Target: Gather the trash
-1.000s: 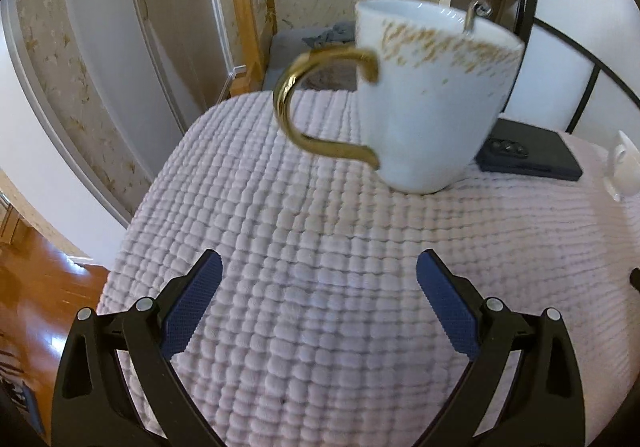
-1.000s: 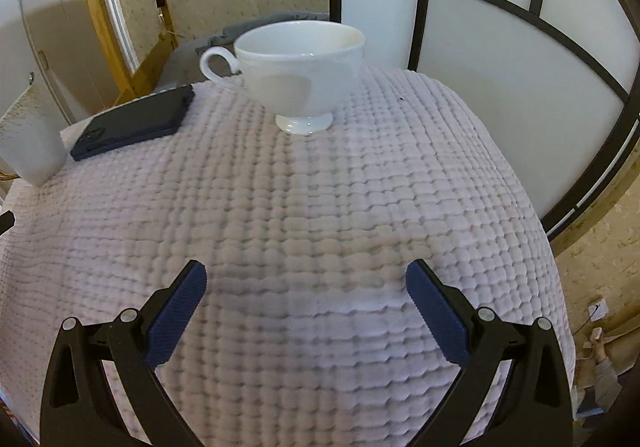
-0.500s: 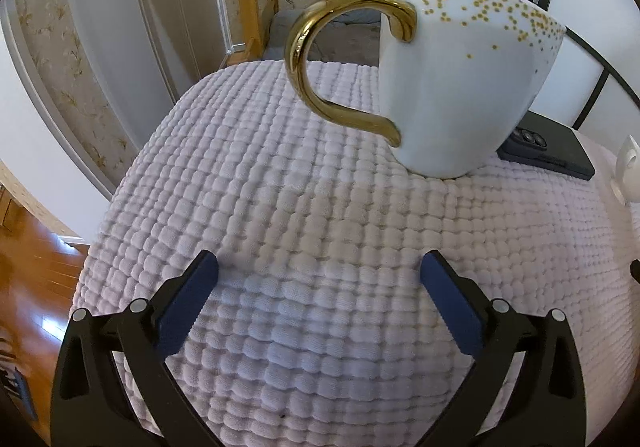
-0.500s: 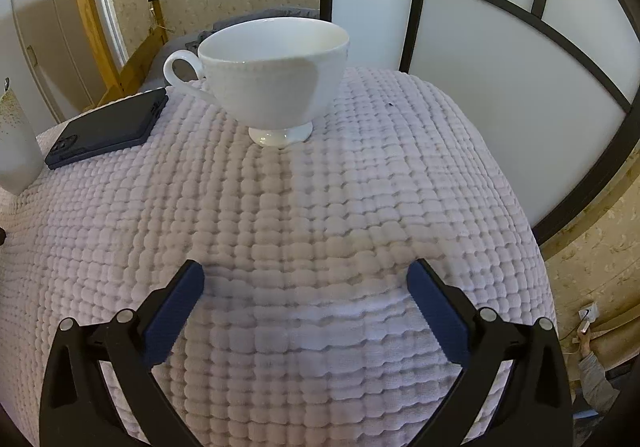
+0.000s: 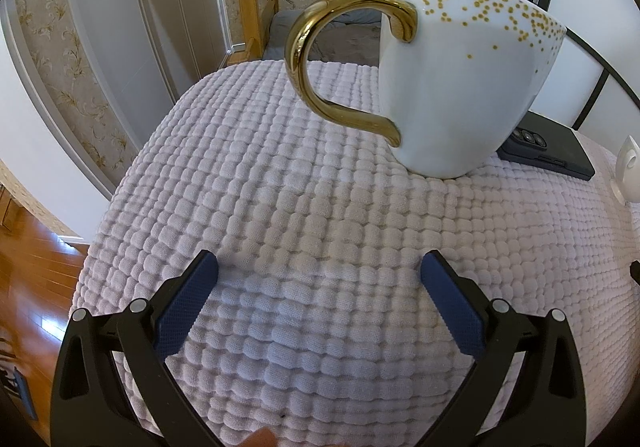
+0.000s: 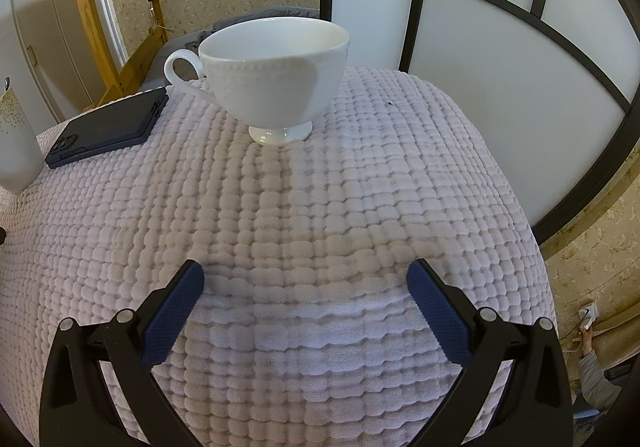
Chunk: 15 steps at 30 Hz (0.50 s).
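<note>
- The left gripper [image 5: 318, 279] hovers over the white quilted cover [image 5: 280, 207], jaws spread wide with nothing between them.
- Ahead of it and slightly right stands the gold-handled mug [image 5: 460, 87], handle pointing left.
- Beyond the mug lies a dark phone [image 5: 552, 153].
- The right gripper [image 6: 306, 287] is likewise agape and empty; the white teacup [image 6: 276, 71] stands straight ahead, well apart.
- No obvious trash shows.

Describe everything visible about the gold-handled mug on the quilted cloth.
The gold-handled mug is glossy white, ceramic by its look, with scattered gold dots under the rim and a shiny gold C-shaped handle that faces left in the left wrist view. It stands upright on the white quilted cloth, tapering to a narrow base. A dark phone lies just behind it; contact is unclear. The open left tongs stay short of it.
</note>
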Each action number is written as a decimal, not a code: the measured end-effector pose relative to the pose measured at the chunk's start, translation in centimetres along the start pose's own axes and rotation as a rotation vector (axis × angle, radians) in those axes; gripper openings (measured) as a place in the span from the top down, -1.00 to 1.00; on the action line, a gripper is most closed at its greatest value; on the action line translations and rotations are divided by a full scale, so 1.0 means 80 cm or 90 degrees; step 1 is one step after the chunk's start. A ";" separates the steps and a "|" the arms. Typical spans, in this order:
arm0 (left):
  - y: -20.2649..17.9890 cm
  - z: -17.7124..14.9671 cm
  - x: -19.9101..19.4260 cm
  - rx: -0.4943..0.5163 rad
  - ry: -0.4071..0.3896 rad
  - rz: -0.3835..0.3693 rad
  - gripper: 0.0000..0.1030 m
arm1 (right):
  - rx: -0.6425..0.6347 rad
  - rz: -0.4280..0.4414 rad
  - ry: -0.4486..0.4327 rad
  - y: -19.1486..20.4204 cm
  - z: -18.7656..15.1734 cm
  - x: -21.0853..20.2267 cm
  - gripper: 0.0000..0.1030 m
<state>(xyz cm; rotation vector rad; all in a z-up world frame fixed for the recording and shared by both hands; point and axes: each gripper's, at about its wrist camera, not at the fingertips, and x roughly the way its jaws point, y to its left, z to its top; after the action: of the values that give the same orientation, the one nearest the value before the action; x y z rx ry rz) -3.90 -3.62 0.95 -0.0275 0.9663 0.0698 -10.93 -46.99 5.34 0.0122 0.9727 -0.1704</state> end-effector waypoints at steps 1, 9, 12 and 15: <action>-0.001 0.000 0.000 0.000 0.000 0.000 -0.98 | 0.000 0.000 0.000 0.000 0.001 0.001 -0.93; 0.000 0.000 0.000 0.000 0.000 0.000 -0.98 | 0.000 0.000 0.000 0.000 0.000 0.000 -0.93; 0.000 0.000 0.000 0.000 0.000 0.000 -0.98 | 0.000 0.000 0.000 0.000 0.000 0.000 -0.93; 0.000 0.000 0.000 0.000 0.000 0.000 -0.98 | 0.000 0.000 0.000 0.000 0.000 0.000 -0.93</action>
<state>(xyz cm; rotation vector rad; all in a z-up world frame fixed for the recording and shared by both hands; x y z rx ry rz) -3.90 -3.62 0.96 -0.0274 0.9664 0.0694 -10.93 -47.00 5.32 0.0123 0.9727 -0.1703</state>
